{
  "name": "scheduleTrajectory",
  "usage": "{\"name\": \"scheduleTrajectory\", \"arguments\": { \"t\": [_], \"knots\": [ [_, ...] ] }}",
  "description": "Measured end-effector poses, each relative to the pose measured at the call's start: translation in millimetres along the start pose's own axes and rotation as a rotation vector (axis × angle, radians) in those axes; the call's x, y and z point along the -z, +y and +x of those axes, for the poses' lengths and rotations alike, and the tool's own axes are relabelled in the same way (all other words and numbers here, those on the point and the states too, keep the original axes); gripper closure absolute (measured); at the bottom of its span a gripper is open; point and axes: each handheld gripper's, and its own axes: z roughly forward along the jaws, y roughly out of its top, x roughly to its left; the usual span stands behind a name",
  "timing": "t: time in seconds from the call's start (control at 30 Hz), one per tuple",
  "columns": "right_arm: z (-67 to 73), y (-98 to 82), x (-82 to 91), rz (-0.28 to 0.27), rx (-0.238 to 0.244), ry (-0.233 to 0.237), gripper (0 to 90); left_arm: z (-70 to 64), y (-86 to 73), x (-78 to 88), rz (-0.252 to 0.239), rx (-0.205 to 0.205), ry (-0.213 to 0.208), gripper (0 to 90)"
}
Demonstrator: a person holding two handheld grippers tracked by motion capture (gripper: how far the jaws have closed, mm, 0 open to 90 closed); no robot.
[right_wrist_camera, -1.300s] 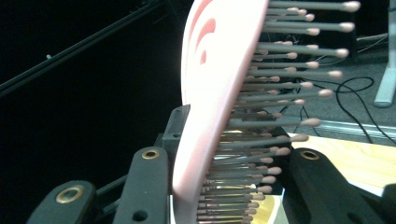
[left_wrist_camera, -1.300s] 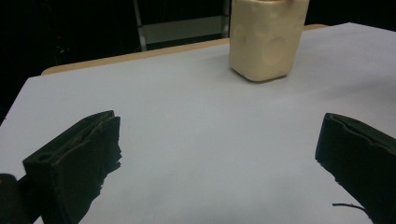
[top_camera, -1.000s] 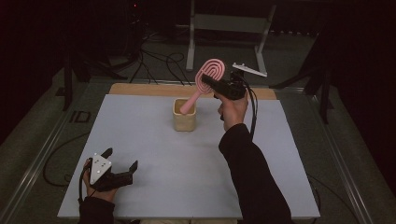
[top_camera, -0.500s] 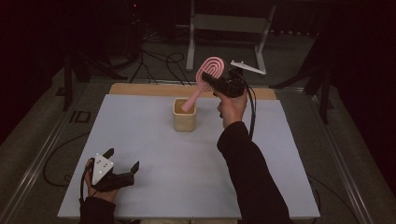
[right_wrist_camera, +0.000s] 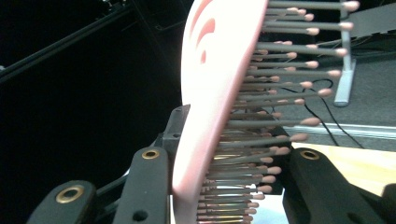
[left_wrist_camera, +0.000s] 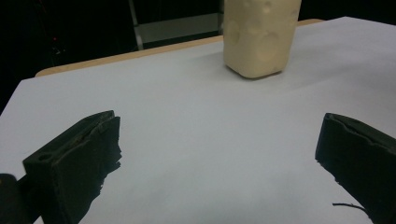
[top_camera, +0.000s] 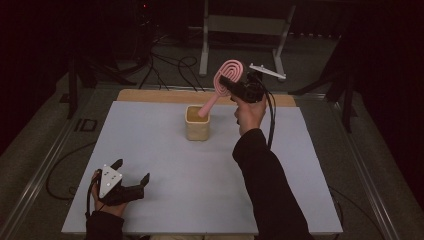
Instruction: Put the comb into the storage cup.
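A pink hairbrush [top_camera: 226, 77] leans with its handle inside a cream cup [top_camera: 197, 123] near the table's far middle. My right gripper [top_camera: 239, 85] is shut on the brush's head, held above and right of the cup. In the right gripper view the pink hairbrush [right_wrist_camera: 219, 88] sits between the two black jaws, bristles pointing right. My left gripper [top_camera: 131, 176] rests open near the front left corner of the table. In the left gripper view its jaws stand wide apart over bare tabletop, with the cream cup [left_wrist_camera: 260, 35] farther off.
The pale blue table top [top_camera: 150, 150] has a wooden strip [top_camera: 150, 96] along its far edge. Behind the table stand a metal frame [top_camera: 245, 30] and loose cables [top_camera: 170, 65] on the floor. A dark floor surrounds the table.
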Motion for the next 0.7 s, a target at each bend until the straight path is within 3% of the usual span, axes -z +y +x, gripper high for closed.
{"name": "scheduleTrajectory", "arguments": {
  "t": [0.4, 0.7],
  "knots": [
    [-0.9, -0.9, -2.6, -0.005, 0.026, -0.042, 63.6, -0.6, -0.2, -0.7, 0.003, -0.006, -0.003, 0.1],
    [0.4, -3.4, -6.3, 0.003, 0.037, -0.048, 63.6, -1.0, -0.4, -1.1, 0.003, -0.006, -0.002, 0.1]
  ]
}}
